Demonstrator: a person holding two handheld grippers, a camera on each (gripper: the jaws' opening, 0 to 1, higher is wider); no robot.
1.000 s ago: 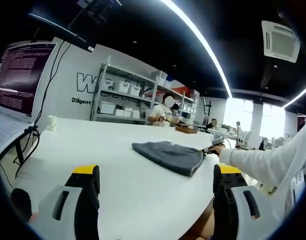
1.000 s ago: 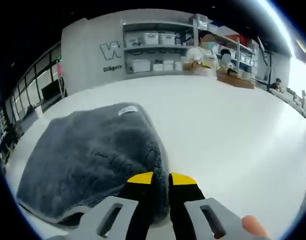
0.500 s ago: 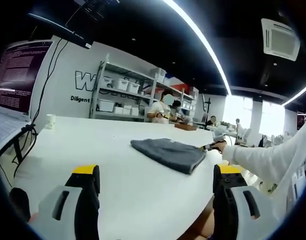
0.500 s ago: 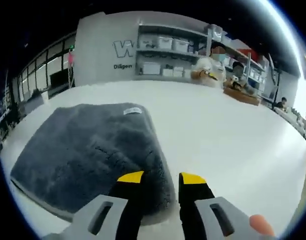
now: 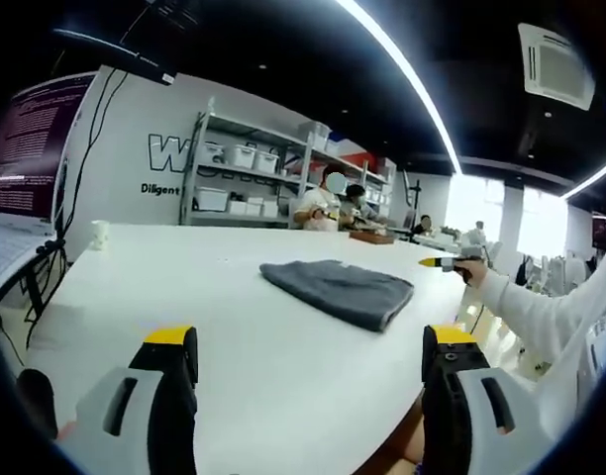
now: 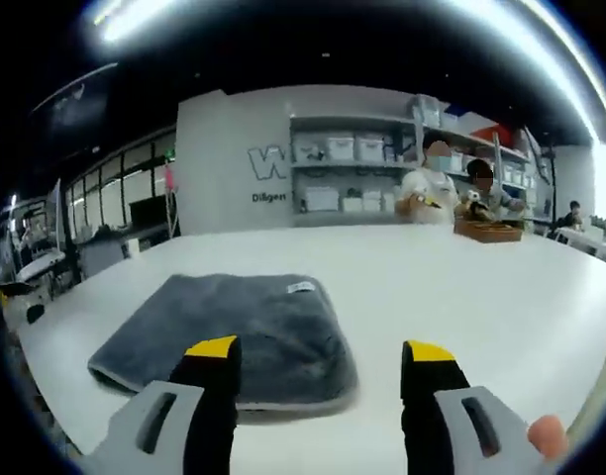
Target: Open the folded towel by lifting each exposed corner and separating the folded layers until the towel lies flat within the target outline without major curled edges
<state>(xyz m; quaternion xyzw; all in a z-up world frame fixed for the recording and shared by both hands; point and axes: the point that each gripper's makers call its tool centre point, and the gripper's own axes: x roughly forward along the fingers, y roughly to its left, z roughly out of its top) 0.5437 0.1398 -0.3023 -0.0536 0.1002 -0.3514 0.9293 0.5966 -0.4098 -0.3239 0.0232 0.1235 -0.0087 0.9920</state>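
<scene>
Grey towel [image 6: 234,336] lies folded on the white surface [image 6: 461,287], near its right edge, small white label [image 6: 301,287] on top at the far corner, edges stacked in layers along the near side. Right tool [image 6: 321,381] hovers just above the near edge of the towel, jaws spread wide, nothing between them, yellow tips apart, not touching the fabric. A fingertip [image 6: 547,433] shows at the bottom right of the right gripper view. In the left gripper view the towel [image 5: 338,289] sits toward the far right part of the surface [image 5: 184,287], well apart from the left tool [image 5: 308,381], whose jaws are spread wide with nothing held, low over the near edge. Right tool [image 5: 440,262] comes in from the right in that view, held in a hand [image 5: 471,269] with a white sleeve [image 5: 551,317], raised beside the towel's right end, clear of it. Small white cup [image 5: 100,235] stands near the far left edge of the surface. Monitor [image 5: 31,148] with text at left, cables [image 5: 55,247] hanging by it. Shelves [image 6: 353,178] with white bins against the back wall, people [image 6: 429,188] seated behind at another table, a wooden tray [image 6: 491,231] near them.
</scene>
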